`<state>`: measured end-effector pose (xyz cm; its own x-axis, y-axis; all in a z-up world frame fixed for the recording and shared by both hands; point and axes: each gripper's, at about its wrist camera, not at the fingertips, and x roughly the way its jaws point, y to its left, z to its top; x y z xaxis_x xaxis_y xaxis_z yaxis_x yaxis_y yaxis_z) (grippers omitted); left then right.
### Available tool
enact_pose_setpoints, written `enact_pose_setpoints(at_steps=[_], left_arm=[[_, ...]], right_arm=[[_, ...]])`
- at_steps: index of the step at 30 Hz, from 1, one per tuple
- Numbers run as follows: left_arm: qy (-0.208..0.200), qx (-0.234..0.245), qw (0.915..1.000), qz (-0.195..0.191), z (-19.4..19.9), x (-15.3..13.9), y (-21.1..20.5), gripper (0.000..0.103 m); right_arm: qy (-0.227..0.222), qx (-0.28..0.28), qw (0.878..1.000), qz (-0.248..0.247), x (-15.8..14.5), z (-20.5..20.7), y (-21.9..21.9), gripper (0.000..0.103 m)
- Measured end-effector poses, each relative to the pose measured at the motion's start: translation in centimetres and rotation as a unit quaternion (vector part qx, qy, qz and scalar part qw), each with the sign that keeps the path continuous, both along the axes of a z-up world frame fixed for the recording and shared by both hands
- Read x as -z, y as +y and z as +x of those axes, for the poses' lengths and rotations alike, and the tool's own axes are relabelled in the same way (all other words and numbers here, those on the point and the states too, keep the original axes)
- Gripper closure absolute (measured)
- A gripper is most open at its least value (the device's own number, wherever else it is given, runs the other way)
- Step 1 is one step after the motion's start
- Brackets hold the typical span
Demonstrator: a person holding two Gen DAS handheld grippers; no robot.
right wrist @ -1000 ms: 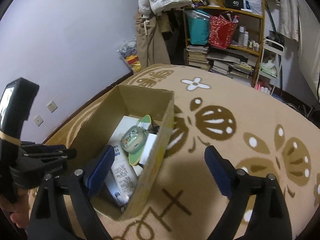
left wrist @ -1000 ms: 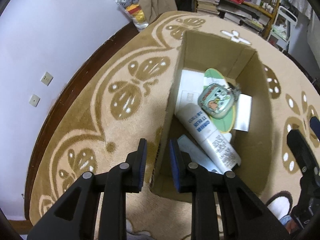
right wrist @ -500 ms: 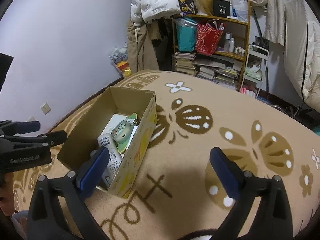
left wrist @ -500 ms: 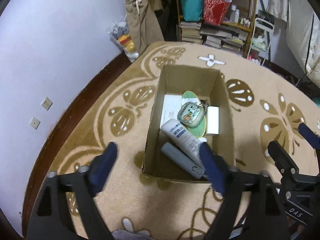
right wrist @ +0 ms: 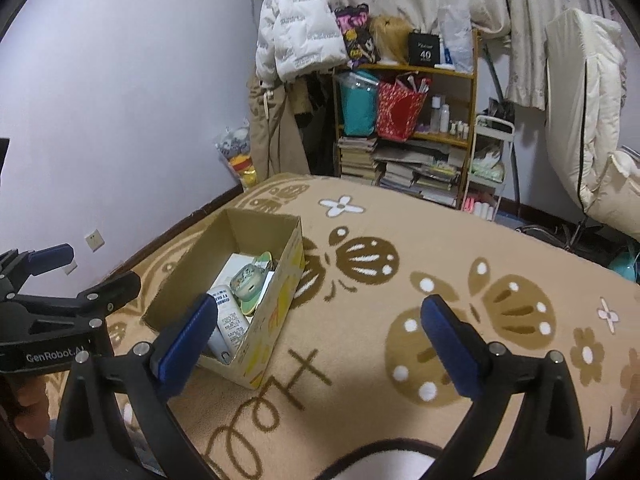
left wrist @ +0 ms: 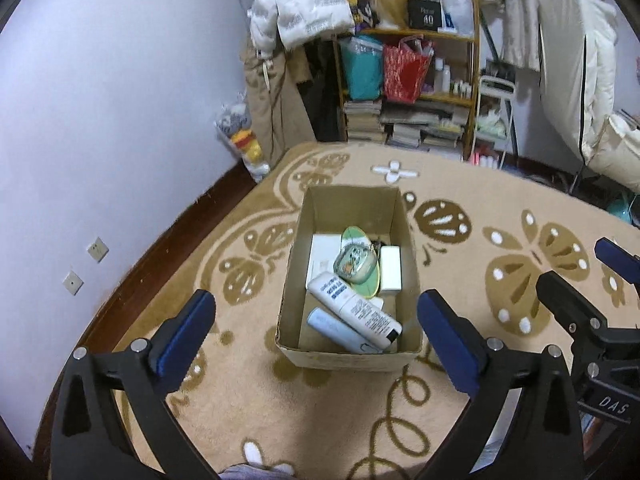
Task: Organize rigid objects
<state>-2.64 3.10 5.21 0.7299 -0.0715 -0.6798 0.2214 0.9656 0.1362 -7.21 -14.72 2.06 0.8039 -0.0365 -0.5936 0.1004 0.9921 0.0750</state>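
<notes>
Left wrist view: we see the left gripper (left wrist: 316, 328) with its jaws spread wide and empty, raised above the cardboard box (left wrist: 348, 354) on the carpet (left wrist: 460, 216). The box lies straight ahead between the jaws, its long axis running away from us. Inside, the white tube (left wrist: 354, 310) lies diagonally over a grey tube (left wrist: 334, 326), near a round tin (left wrist: 354, 262). The right gripper (left wrist: 596, 276) enters at the right edge.

Right wrist view: the right gripper (right wrist: 318, 340) is likewise wide and empty. Here the box (right wrist: 276, 312) sits to the left of the jaws, so we judge the left gripper (right wrist: 56, 276) nearer. This view alone shows the box's yellow-printed outer side; its contents are partly hidden.
</notes>
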Motion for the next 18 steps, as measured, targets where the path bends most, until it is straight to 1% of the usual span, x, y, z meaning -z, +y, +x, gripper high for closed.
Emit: enact_pose_setpoints(at_steps=[2,6,10,14,18], left_arm=[[-0.017,0.004,0.9998,-0.005,-1.0,-0.4,0.0,0.003],[-0.035,0.011,0.9993,-0.007,-2.6,-0.8,-0.1,0.003],[-0.062,0.003,0.998,0.011,-4.4,-1.0,0.0,0.003],[-0.064,0.013,0.9979,0.005,-5.5,-1.0,0.2,0.003],[-0.069,0.009,0.9975,0.013,-6.3,-0.8,0.1,0.003]], right_arm=[[-0.007,0.005,1.0,0.002,-0.3,-0.6,-0.3,0.0],[-0.019,0.001,1.0,0.008,-0.6,-1.8,-0.5,0.0],[-0.03,0.004,1.0,-0.001,-0.6,-3.3,-0.2,0.0],[-0.031,0.009,0.999,0.002,-0.2,-4.3,-0.4,0.0],[-0.03,0.015,0.999,-0.007,0.5,-5.2,-0.5,0.0]])
